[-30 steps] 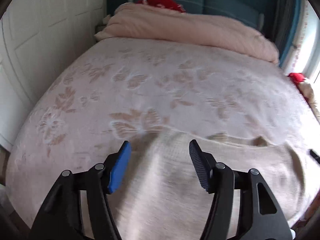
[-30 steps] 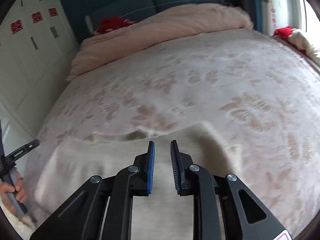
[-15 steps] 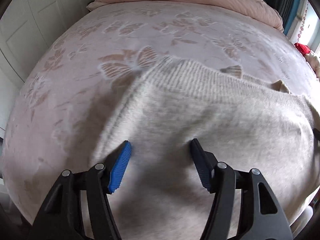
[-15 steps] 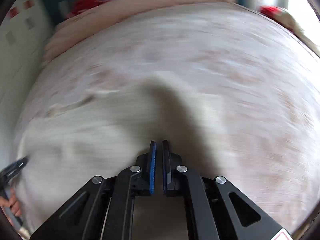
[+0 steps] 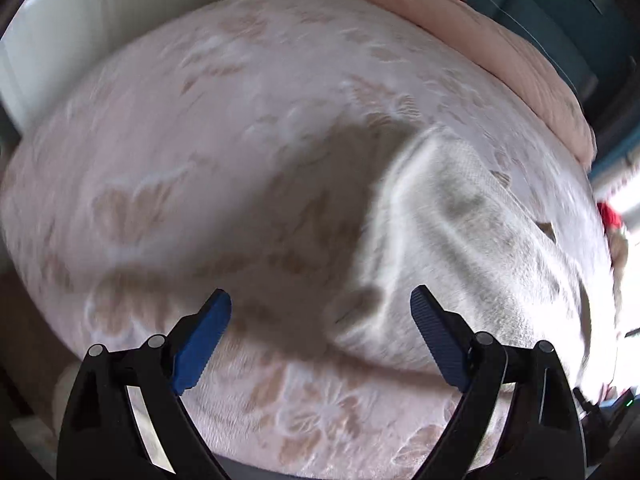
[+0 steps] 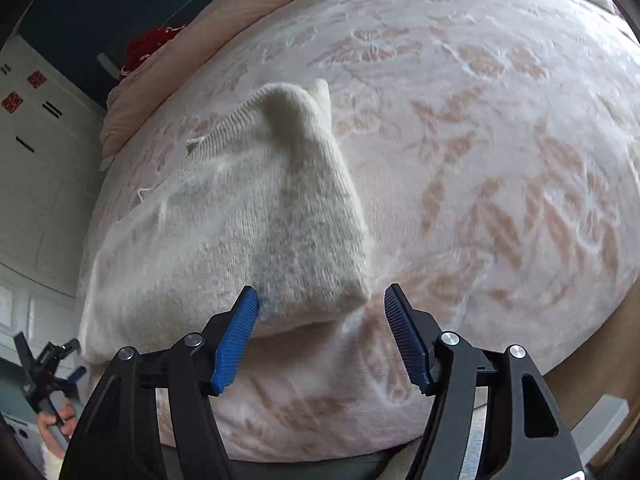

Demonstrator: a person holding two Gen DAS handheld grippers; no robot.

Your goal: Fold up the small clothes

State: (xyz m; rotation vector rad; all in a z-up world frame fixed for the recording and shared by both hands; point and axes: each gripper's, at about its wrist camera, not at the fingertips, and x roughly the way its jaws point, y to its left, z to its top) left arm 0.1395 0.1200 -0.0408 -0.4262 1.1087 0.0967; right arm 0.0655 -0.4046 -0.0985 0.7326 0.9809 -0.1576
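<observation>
Sweater (image 6: 240, 216) on bedspread (image 6: 500, 140), both grippers' jaws opening, empty, no legible writing.

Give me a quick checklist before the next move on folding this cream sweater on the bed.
1. Left gripper free of cloth: ok, its fingers are opening over the bedspread with nothing between them.
2. Right gripper released: ok, its fingers are opening; the cream sweater edge lies between them, unpinched.
3. Sweater fully on the bed: ok.
4. Folded flap lying flat: not ok, it bulges.
5. Far sleeve position: cannot tell.
</observation>
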